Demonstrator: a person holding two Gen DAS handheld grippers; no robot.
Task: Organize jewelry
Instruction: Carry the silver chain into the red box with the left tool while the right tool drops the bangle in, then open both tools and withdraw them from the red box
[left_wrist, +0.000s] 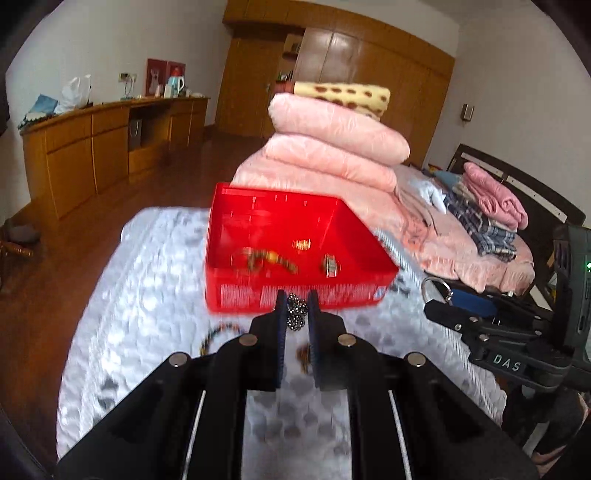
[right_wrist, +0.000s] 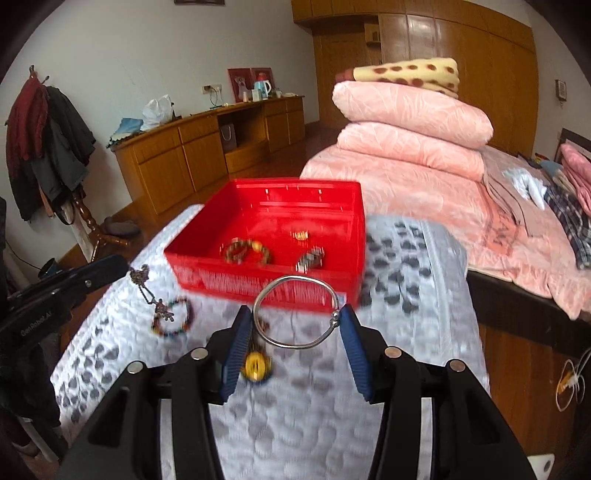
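A red plastic box (left_wrist: 240, 291) (right_wrist: 207, 275) stands on a white quilted mat (left_wrist: 147, 273) (right_wrist: 314, 413). Inside lie a beaded bracelet (right_wrist: 249, 253), a gold ring (right_wrist: 301, 235) and a dark-and-silver bracelet (right_wrist: 310, 258). My left gripper (left_wrist: 297, 300) (right_wrist: 118, 264) is shut on a metal bead necklace (left_wrist: 297, 314) (right_wrist: 146, 288), held above the mat just short of the box's front wall. My right gripper (right_wrist: 297, 325) (left_wrist: 441, 301) is shut on a silver bangle (right_wrist: 295, 314) (left_wrist: 436, 286), also near the front wall. A multicoloured bead bracelet (right_wrist: 173, 319) and a yellow pendant (right_wrist: 256, 365) lie on the mat.
Folded pink quilts (left_wrist: 332, 147) (right_wrist: 410, 125) are stacked behind the box on a pink bed (right_wrist: 517, 240). Folded clothes (left_wrist: 487, 214) lie farther right. A wooden sideboard (left_wrist: 92, 147) (right_wrist: 207, 144) lines the far wall, and a coat stand (right_wrist: 48, 147) rises at the left.
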